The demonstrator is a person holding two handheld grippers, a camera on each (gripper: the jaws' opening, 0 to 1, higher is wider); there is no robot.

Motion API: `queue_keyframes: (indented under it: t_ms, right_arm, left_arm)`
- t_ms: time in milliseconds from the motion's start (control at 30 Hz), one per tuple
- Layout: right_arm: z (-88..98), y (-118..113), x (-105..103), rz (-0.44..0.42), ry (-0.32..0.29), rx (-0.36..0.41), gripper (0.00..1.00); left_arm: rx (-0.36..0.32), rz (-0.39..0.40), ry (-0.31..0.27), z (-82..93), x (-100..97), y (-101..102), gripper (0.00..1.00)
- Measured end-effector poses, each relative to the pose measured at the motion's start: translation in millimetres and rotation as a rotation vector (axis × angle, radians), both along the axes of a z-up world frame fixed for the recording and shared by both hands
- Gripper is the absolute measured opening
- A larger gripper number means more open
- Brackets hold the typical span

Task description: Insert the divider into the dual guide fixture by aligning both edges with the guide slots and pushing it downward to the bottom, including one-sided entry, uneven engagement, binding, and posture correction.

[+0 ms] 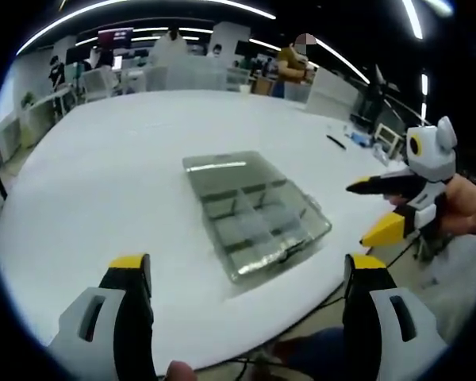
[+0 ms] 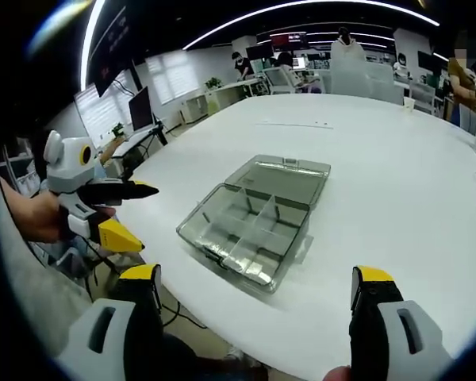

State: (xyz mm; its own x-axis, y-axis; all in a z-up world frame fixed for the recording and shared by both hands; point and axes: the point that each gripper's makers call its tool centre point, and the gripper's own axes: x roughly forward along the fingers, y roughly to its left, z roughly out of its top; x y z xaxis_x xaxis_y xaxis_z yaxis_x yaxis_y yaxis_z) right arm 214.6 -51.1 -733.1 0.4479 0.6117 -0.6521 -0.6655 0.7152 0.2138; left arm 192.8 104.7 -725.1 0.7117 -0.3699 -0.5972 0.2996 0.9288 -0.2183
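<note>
Clear box lying ahead on table, between both tools, lid open. Left tool and right tool released, holding nothing, about equally near.

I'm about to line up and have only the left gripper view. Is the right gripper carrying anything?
Observer: No. The right gripper is empty, jaws wide apart.
Operator: How does my left gripper look from there?
Observer: The left gripper is open and empty, by the white table's edge, apart from the clear plastic compartment box.
Operator: Anything beyond the box?
Observer: A thin pale strip lies flat on the table.
</note>
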Motion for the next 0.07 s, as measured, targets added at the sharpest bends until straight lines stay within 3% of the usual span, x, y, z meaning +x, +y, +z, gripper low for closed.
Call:
queue_keyframes:
  t_ms: [67]
  right_arm:
    - [0.2,-0.2,-0.1,-0.002,0.000,0.003,0.98]
  left_arm:
    - [0.001,-0.001,0.000,0.2,-0.2,-0.5,0.99]
